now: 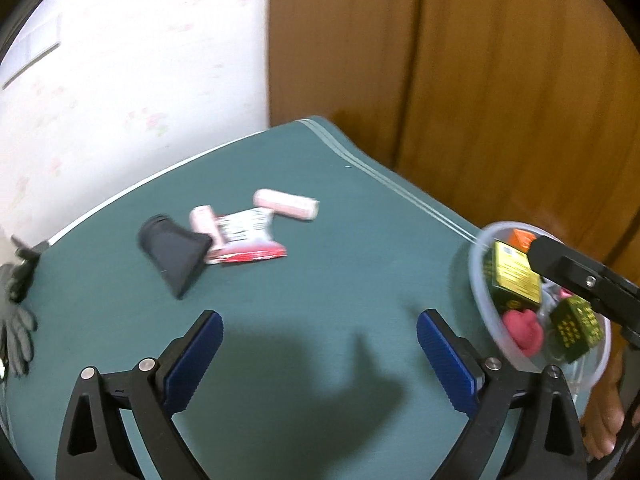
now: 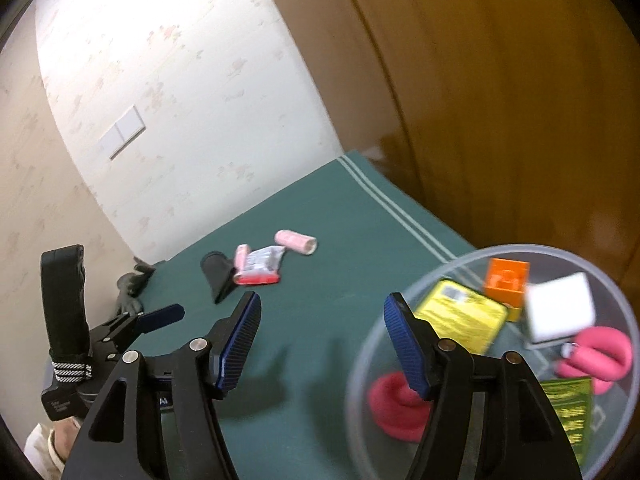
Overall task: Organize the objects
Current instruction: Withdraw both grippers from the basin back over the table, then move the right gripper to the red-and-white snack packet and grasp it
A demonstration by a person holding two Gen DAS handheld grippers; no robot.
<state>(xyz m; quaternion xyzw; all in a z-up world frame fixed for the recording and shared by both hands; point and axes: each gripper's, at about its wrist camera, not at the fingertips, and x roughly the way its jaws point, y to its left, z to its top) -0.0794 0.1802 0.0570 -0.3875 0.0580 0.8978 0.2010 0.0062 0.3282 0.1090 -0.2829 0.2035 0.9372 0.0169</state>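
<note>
Far left, bench [image 1: 320,280] edge: grey glove [image 1: 16,332], half out of view. Next, loose cluster mid-bench: black pouch-like item [image 1: 176,252] touching small pink tube [image 1: 206,224], red/white packet [image 1: 246,240] under/against the tube, longer pink roll [image 1: 286,204] just beside packet's far corner. All four lying flat, not yet sorted.

Left tool [image 1: 320,336]: released, jaws at widest, nothing btwn blue pads, hovering over bare green cloth, short of the cluster.

Right tool [image 2: 320,344]: released too, jaws partly apart, empty; right finger overlaps rim of clear bowl [image 2: 520,250] in its own view, contact w/ rim can't be told.

Far right: bowl near bench's right side, already holding yellow box [image 2: 460,316], orange box [image 2: 506,280], white block [image 2: 560,312], pink soft pieces [image 2: 596,356], green/gold box [image 2: 572,408]. Probably the collection spot; cluster probably next to go in.

Risks, as judgement:
- Cluster items touch/overlap → closing on one likely drags a neighbour, or grabs two at once.
- Pink roll is round → may roll away if nudged sideways.
- Packet thin & flat → pads may slide over it, bunch the cloth.
- Bowl light, near bench edge, right tool close → a bump could shove or tip it, spill contents.
- Frames blurred → fine spacing unsure.
</note>
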